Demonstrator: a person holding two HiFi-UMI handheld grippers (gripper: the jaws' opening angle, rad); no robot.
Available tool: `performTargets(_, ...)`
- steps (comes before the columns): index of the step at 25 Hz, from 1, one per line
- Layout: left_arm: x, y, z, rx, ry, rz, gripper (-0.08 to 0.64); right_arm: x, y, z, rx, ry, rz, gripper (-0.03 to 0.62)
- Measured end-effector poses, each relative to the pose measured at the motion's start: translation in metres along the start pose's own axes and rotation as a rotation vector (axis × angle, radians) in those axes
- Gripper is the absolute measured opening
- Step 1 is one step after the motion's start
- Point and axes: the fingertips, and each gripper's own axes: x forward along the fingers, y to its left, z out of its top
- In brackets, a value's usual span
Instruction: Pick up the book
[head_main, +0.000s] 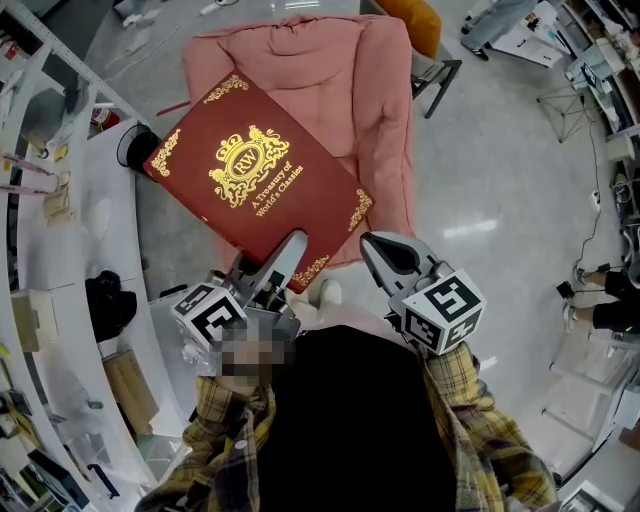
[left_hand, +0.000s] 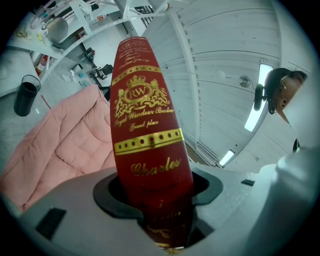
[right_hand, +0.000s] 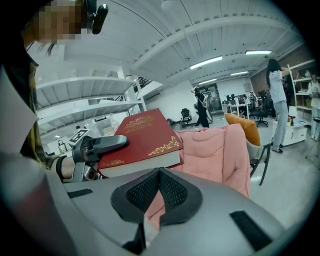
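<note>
Our left gripper (head_main: 287, 260) clamped the lower edge of the red gold-embossed hardback book (head_main: 255, 175), which stretched toward the upper left; our right gripper (head_main: 377, 250), jaws together and empty, sat just beside it at lower right.

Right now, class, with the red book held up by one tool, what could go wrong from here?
1. The left tool clamps the large book only near one corner, so most of it overhangs and it may tilt or slip out.
2. If it slips, it might miss the pink chair and hit the floor.
3. The right tool is shut and apart from the book, so it gives no support.
</note>
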Motion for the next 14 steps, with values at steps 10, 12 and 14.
performTargets(10,0.0022,0.0036,-0.0017,-0.015,0.023,0.017,0.258,0.0012,0.0004,-0.0021,-0.004,0.014,0.008,0.017)
performTargets(12,0.0021,0.0039,-0.0021,-0.016,0.026,0.018,0.258,0.0015,0.0007,-0.0025,-0.004,0.015,0.009,0.017)
performTargets(14,0.0022,0.004,-0.0027,-0.015,0.03,0.019,0.258,0.0015,0.0012,-0.0029,-0.005,0.016,0.011,0.017)
